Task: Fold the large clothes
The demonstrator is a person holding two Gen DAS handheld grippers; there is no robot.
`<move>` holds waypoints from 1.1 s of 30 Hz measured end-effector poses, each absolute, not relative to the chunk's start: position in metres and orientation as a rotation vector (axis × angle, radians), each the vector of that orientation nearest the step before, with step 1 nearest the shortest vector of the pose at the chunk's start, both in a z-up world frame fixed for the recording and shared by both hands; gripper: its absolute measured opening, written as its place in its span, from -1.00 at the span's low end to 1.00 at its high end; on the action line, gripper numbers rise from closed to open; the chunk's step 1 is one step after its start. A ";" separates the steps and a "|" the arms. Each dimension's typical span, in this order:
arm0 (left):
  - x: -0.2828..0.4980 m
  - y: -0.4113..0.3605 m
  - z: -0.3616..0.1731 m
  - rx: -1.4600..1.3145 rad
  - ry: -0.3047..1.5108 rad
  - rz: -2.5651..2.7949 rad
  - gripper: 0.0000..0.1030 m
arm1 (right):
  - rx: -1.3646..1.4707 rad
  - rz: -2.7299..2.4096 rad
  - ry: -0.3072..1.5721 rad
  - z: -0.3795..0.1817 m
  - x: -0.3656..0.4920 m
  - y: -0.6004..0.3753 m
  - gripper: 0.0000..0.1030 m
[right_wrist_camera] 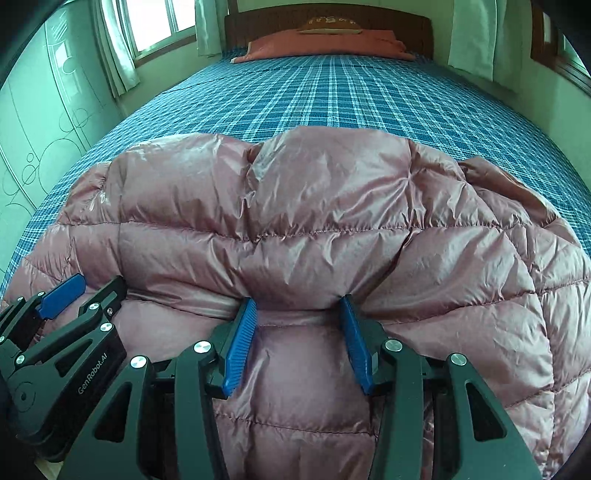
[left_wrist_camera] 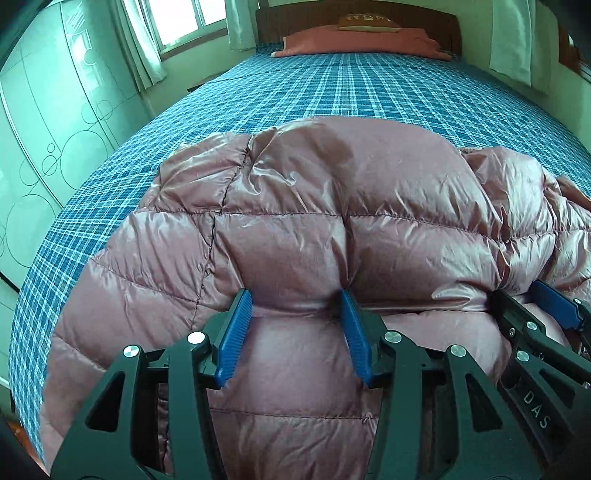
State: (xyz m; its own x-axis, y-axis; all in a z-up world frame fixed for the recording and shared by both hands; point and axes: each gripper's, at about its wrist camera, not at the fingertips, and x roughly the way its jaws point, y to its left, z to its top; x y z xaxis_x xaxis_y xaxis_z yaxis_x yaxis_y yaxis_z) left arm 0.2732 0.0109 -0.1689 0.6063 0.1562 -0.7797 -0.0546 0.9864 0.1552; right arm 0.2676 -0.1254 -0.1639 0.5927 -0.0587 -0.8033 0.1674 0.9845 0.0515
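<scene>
A shiny pink quilted down jacket (left_wrist_camera: pixel 332 206) lies on a bed with a blue plaid sheet (left_wrist_camera: pixel 332 88); it also fills the right wrist view (right_wrist_camera: pixel 314 221). My left gripper (left_wrist_camera: pixel 295 299) is open, its blue pads (left_wrist_camera: pixel 236 332) astride a puffy fold at the jacket's near edge. My right gripper (right_wrist_camera: pixel 297 304) is open in the same way, blue pads (right_wrist_camera: pixel 354 343) either side of the fold. The two grippers are side by side: the right one shows in the left wrist view (left_wrist_camera: pixel 528 299), the left one in the right wrist view (right_wrist_camera: pixel 92 288).
A pink pillow (left_wrist_camera: pixel 354 42) and a brown cushion (left_wrist_camera: pixel 365 22) lie against the dark wooden headboard (left_wrist_camera: pixel 295 22). A pale wardrobe (left_wrist_camera: pixel 48 129) stands along the left. A window with curtains (left_wrist_camera: pixel 177 22) is at the far left corner.
</scene>
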 end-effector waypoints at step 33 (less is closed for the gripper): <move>0.188 0.151 -0.120 -0.378 0.871 0.139 0.32 | 0.014 -0.150 0.886 -0.160 0.232 -0.099 -0.05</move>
State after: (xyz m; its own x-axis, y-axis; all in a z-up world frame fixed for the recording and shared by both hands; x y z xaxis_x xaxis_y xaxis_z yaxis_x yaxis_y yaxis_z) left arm 0.1875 0.1506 -0.1196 0.6398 -0.0336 -0.7678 -0.2714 0.9248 -0.2666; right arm 0.2324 -0.0992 -0.1597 0.6228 -0.1248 -0.7723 0.1361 0.9894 -0.0501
